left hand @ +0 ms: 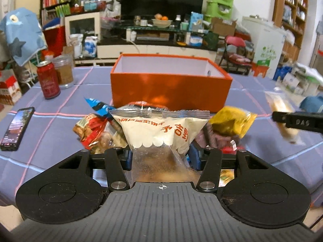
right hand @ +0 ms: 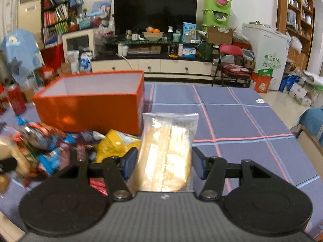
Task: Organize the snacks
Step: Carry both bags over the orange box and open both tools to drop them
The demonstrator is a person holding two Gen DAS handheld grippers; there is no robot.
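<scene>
Each hand-held gripper pinches a snack: left point(left hand: 159, 159) a biscuit bag point(left hand: 161, 129), right point(right hand: 162, 166) a clear cracker pack point(right hand: 168, 151); slick film could slip before the orange box point(left hand: 171, 84).

Black left gripper point(left hand: 161, 159), blue-padded jaws, 4 silver screws.

Left claw point(left hand: 161, 157) and right claw point(right hand: 163, 164) seemingly clamped, angled down.

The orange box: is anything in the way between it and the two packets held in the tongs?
Nothing visible blocks either path. The orange box is open on top. The white packet and the clear packet are held above the snack pile.
</scene>
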